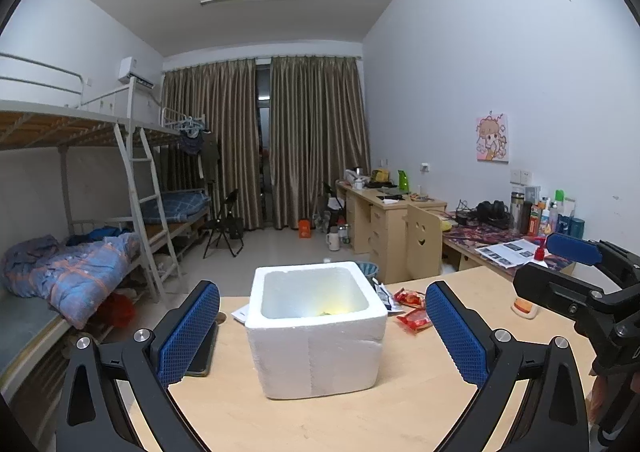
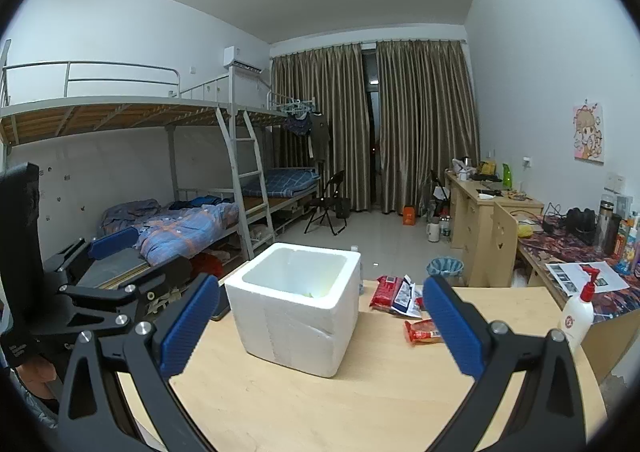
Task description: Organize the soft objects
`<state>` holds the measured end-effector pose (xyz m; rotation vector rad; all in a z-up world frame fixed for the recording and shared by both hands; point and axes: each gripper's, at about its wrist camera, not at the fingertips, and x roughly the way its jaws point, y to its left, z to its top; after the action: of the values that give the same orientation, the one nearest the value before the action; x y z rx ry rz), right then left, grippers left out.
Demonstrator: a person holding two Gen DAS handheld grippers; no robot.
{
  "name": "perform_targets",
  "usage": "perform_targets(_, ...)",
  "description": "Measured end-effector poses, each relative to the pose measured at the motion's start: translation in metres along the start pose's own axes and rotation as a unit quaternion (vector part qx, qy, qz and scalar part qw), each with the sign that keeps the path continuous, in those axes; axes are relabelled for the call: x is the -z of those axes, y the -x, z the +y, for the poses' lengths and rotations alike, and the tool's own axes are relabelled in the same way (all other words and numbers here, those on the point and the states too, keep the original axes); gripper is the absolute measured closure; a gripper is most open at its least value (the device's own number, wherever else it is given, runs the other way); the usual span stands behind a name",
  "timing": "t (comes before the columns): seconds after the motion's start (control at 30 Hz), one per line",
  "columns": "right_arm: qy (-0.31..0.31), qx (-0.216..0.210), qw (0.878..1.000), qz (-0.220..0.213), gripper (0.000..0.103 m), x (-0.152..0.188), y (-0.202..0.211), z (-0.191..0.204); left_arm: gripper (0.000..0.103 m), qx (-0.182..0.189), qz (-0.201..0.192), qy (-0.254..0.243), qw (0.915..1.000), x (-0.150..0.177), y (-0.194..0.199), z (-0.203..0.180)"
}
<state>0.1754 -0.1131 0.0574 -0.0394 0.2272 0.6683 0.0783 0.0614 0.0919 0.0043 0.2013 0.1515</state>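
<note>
A white foam box (image 1: 316, 328) stands open-topped on the pale wooden surface (image 1: 320, 420), toward its far edge. Something yellowish-green (image 1: 334, 310) lies at the bottom of the box; what it is cannot be made out. Just right of the box lie red snack packets (image 1: 412, 308), one nearer packet (image 2: 424, 331) apart from a small pile with a crumpled wrapper (image 2: 404, 294). A dark flat thing (image 1: 204, 348) lies on the surface left of the box, partly hidden behind a finger.

The left claw (image 1: 320, 336) hangs in front of the box with its blue pads spread wide, one on either side of it, holding nothing. The right claw (image 2: 320, 328) is likewise spread wide and bare, the box sitting between its pads in the right wrist view.

A white pump bottle (image 2: 576, 316) with a red top stands at the right edge of the surface. Beyond are a bunk bed (image 2: 180, 220) with a blue plaid quilt, brown curtains (image 1: 280, 140) and a cluttered desk (image 1: 400, 200).
</note>
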Motion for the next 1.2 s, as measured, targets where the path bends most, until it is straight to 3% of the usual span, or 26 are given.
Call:
perform_targets(0.67, 0.001, 0.008, 1.000, -0.010, 0.000, 0.025, 0.028, 0.006, 0.000, 0.014, -0.011, 0.005, 0.9998, 0.019, 0.027, -0.014)
perform_targets(1.2, -0.005, 0.004, 1.000, 0.004, 0.000, 0.063, 0.037, 0.002, 0.000, 0.022, -0.033, 0.019, 0.9990, 0.070, 0.051, -0.018)
